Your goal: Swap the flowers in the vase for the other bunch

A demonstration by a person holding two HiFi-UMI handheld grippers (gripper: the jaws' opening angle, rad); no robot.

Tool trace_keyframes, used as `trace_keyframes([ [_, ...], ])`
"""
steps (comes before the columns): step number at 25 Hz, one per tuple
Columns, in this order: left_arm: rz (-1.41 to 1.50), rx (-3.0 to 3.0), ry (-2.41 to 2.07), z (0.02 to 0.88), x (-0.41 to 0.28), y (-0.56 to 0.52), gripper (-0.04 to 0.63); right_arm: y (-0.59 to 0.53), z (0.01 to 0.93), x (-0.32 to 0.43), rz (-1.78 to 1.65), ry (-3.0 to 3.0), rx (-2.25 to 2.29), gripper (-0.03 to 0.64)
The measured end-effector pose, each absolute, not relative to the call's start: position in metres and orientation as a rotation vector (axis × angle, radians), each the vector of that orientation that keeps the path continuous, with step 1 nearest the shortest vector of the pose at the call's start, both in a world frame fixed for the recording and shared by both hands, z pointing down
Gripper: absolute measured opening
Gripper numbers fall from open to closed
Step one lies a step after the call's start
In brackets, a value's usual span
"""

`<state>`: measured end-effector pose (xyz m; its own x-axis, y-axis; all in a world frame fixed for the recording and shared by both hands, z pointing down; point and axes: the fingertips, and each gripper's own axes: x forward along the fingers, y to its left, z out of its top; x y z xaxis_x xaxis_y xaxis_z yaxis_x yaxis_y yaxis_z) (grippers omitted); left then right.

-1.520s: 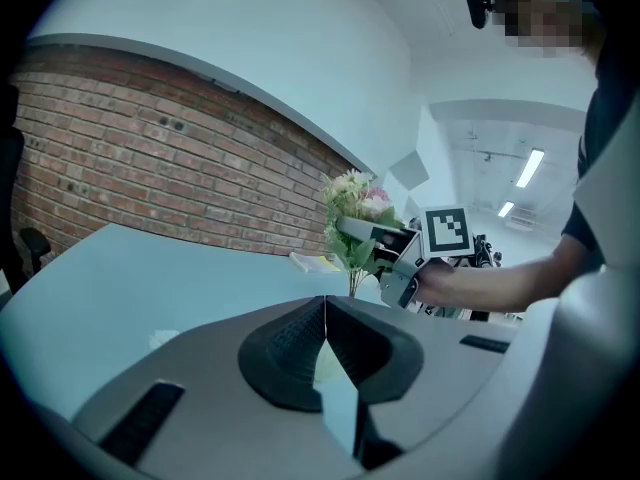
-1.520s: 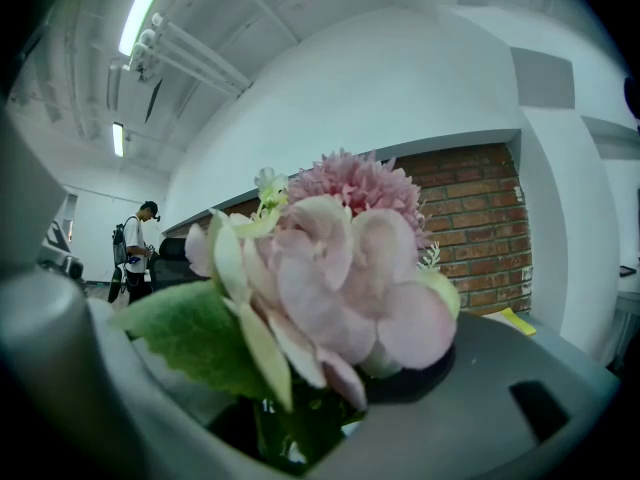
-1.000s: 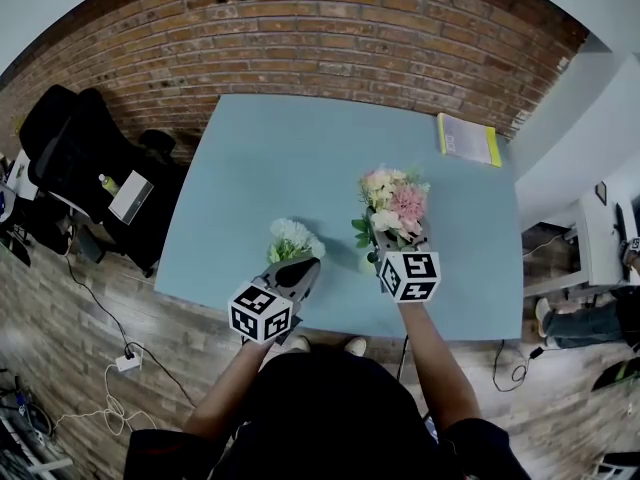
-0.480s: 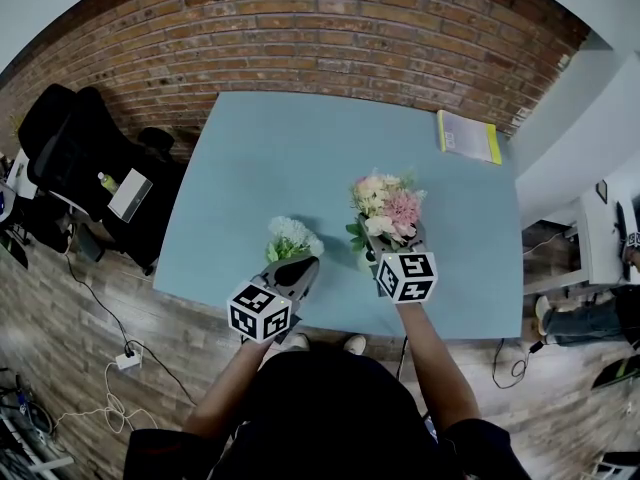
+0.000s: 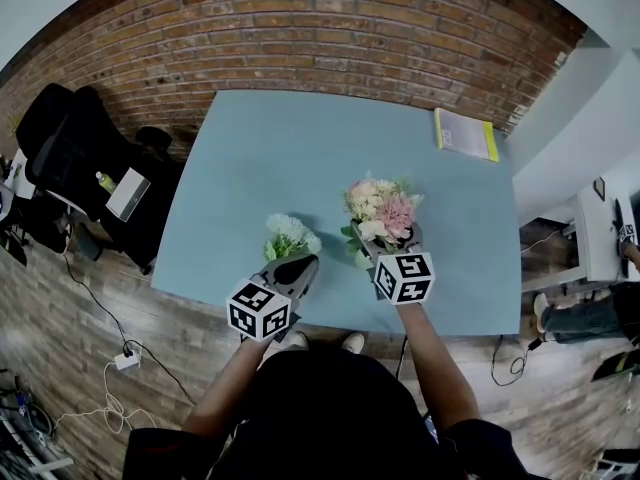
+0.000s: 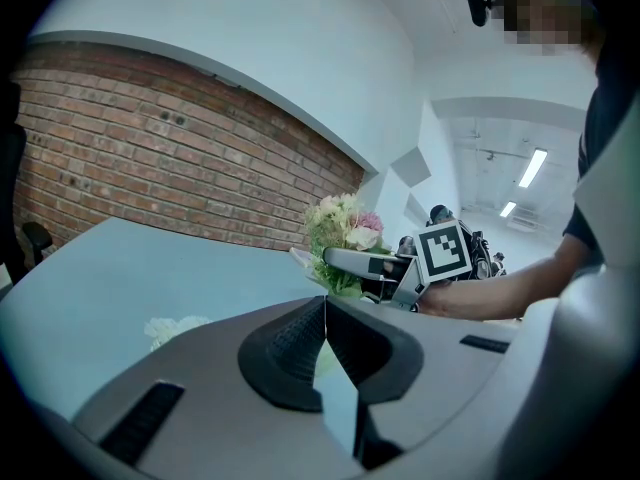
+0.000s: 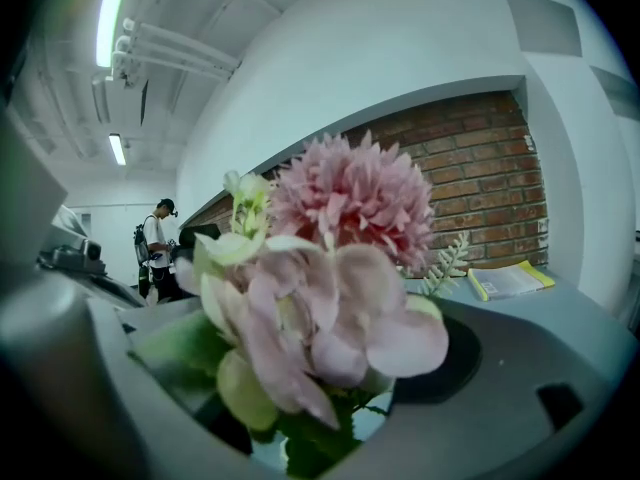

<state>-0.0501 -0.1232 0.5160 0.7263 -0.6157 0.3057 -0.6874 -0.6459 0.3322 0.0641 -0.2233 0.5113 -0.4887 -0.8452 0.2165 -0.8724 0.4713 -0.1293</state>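
The right gripper (image 5: pixel 388 244), jaws just opening, sat loose around the pink bunch (image 5: pixel 381 208) at frame centre. The left gripper (image 5: pixel 299 263) was clenched, the white bunch (image 5: pixel 290 236) just above its tips.

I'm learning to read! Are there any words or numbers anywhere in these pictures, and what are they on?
No text here can be read.
Book: the print on its cover is too small and blurred to read.
Cubes: only black-and-white square patterns, no letters or numbers.
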Motion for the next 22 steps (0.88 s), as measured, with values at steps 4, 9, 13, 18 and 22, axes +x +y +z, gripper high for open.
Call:
trace_keyframes([
  [4, 0.227, 2.501, -0.998, 0.516, -0.05, -0.122, 0.009, -0.22, 0.513, 0.064, 0.35, -2.585, 1.511, 0.414],
  [9, 0.227, 2.5, -0.994, 0.516, -0.047, -0.118, 0.009, -0.216, 0.514, 0.066, 0.366, -2.588, 1.51, 0.425],
  [13, 0.225, 2.499, -0.992, 0.516, -0.048, -0.117, 0.009, -0.215, 0.514, 0.065, 0.377, -2.59, 1.51, 0.434],
  [18, 0.22, 2.495, -0.993, 0.516, -0.049, -0.114, 0.01, -0.213, 0.513, 0.065, 0.383, -2.591, 1.515, 0.436],
  [22, 0.222, 2.5, -0.986, 0.515, -0.051, -0.112, 0.01, -0.211, 0.511, 0.065, 0.385, -2.589, 1.517, 0.434],
])
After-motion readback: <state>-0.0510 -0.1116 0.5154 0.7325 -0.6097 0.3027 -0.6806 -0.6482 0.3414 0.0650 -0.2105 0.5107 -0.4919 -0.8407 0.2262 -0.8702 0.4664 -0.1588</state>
